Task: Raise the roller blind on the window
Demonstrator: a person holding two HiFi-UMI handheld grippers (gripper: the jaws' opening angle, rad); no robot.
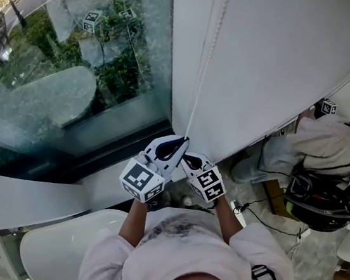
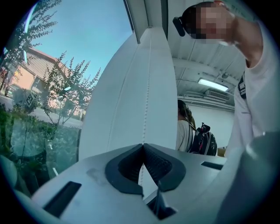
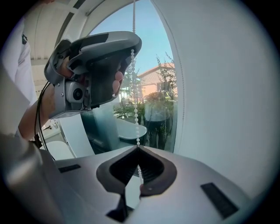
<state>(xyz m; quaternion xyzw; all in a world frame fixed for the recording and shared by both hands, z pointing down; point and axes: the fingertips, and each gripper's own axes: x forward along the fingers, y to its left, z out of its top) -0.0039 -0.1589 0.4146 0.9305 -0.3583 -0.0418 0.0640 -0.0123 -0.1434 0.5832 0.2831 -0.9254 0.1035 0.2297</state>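
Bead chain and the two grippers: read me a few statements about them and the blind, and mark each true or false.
1. The left gripper and right gripper are both shut on the chain. True.
2. The blind covers all the glass. False: bare glass shows at its left, with greenery outside.
3. The left gripper shows in the right gripper view. True.
4. The two grippers grip the chain far apart. False: in the head view they sit close together at its lower part.
5. Nobody else is in the room. False: another person is at the right of the head view.
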